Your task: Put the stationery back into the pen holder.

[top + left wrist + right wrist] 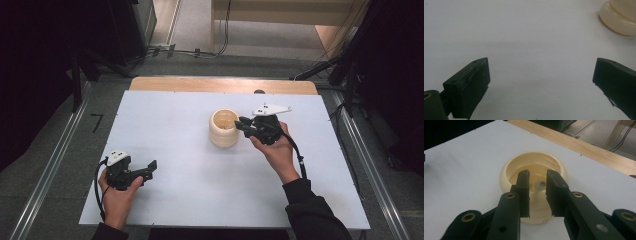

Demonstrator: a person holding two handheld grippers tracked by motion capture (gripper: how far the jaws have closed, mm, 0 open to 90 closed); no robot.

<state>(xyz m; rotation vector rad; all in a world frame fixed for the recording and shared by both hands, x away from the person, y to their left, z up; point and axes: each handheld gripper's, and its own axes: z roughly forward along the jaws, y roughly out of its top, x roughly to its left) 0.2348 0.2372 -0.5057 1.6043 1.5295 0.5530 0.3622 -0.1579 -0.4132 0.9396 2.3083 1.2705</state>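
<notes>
Only the cream pot (224, 128) interrupts the white table (175, 200); room all around it.

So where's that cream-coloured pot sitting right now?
In the high view the cream pot stands upright on the white table, a little right of centre toward the far edge, with the right tongs just beside its rim.

Looks like a lab or recording rig rather than anyone's home: a white table (165, 200) on a wooden top, metal floor rails (45, 175), black equipment stands (75, 75) around it, and loose cables (200, 51) running across grey carpet.
</notes>
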